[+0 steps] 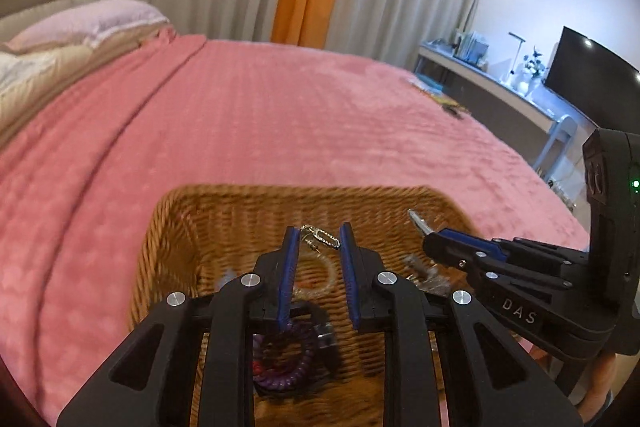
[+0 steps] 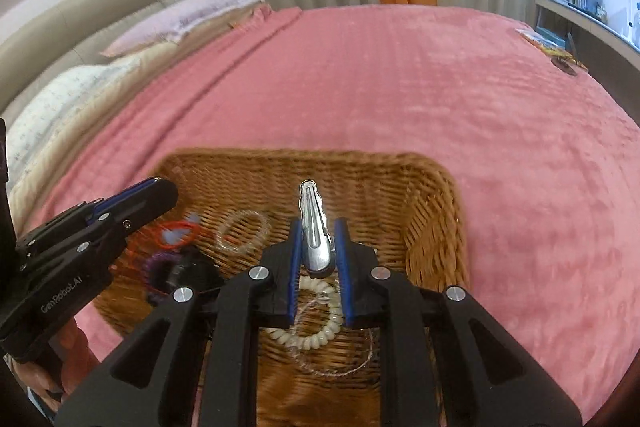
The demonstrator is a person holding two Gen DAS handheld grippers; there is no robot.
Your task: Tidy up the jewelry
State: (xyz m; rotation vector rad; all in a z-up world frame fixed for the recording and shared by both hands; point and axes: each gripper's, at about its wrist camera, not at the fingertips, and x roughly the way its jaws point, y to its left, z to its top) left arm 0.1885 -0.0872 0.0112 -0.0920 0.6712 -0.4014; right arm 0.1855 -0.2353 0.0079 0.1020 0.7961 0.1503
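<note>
A wicker basket (image 1: 168,227) sits on the pink bed and also shows in the right wrist view (image 2: 436,227). My left gripper (image 1: 318,241) is shut on a small silver earring (image 1: 320,237) and holds it over the basket. My right gripper (image 2: 318,239) is shut on a silver hair clip (image 2: 314,223), also over the basket; the clip's tip shows in the left wrist view (image 1: 416,219). In the basket lie a purple coil hair tie (image 1: 288,355), a cream coil hair tie (image 2: 320,331), a clear bracelet (image 2: 244,231) and a red ring-shaped band (image 2: 176,233).
The pink blanket (image 1: 280,115) covers the bed around the basket. Pillows (image 2: 180,19) lie at the far left. Small items (image 2: 556,51) lie at the bed's far right corner. A desk with a monitor (image 1: 588,71) stands to the right.
</note>
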